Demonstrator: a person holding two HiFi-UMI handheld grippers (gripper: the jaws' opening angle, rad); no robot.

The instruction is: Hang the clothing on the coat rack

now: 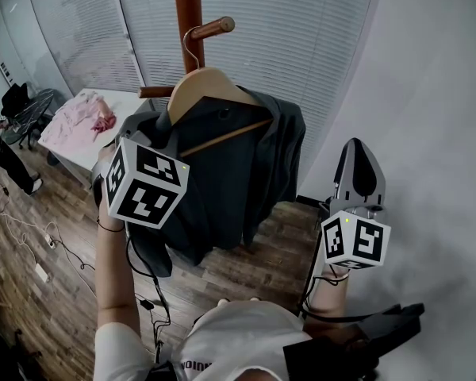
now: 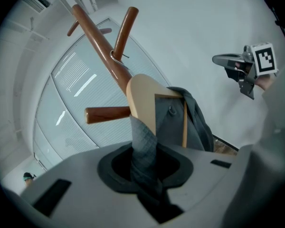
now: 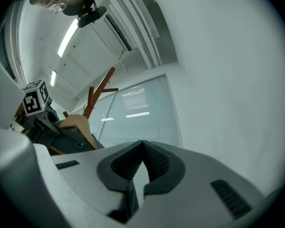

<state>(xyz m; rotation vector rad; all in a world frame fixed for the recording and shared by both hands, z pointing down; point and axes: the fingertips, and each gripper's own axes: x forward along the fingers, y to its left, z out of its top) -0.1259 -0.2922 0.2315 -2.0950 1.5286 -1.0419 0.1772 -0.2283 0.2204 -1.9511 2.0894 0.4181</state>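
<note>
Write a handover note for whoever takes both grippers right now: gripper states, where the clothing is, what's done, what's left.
Left gripper: shut on a fold of the dark jacket.
Right gripper: shut, empty, off to the jacket's side.
The jacket sits on the wooden hanger, whose hook appears to be over a peg of the coat rack.
Done: hanging, it seems.
Left: release the fabric, draw back, check that it hangs straight.

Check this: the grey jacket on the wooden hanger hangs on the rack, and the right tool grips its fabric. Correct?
No: the left tool grips the fabric, seen in the left gripper view; the right tool is empty. The jacket, on its wooden hanger, hangs on the rack.
</note>
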